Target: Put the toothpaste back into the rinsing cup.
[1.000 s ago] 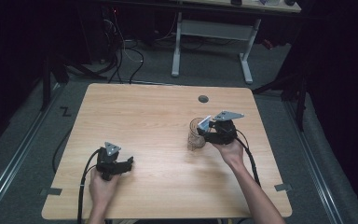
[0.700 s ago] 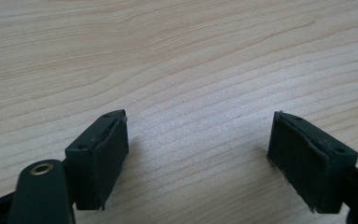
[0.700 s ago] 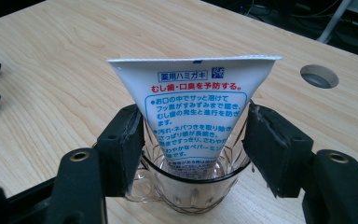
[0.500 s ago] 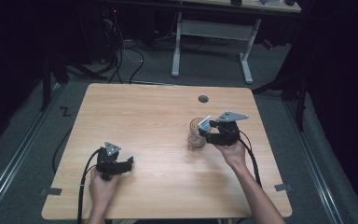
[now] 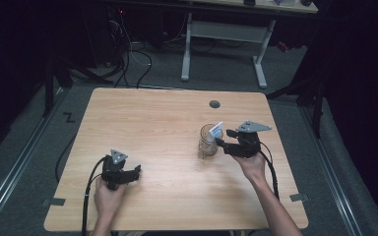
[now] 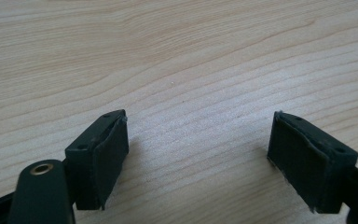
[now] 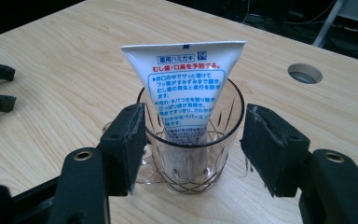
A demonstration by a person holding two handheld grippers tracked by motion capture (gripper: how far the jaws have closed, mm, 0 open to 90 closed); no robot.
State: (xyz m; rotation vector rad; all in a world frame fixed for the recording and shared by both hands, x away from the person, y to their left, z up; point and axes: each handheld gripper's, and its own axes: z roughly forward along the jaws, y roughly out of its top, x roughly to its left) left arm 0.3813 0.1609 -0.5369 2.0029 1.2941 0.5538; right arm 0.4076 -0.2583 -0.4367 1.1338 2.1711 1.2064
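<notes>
Right, high view: light wood table (image 5: 152, 128) with a round cable hole (image 5: 214, 104), grey floor, a second desk frame (image 5: 224, 34) and cables behind, room dark. Glass (image 5: 209, 142) stands right of centre with a toothpaste tube (image 5: 216, 131) upright in it. Right gripper (image 5: 225, 139) sits just beside the glass, a touch further back than a second ago. Left gripper (image 5: 137, 171) rests near the front edge, unmoved.

Left gripper view: jaws wide apart, bare wood between.

Right gripper view: jaws spread either side of the glass, pads (image 7: 130, 147) off it, having just eased in slightly.
</notes>
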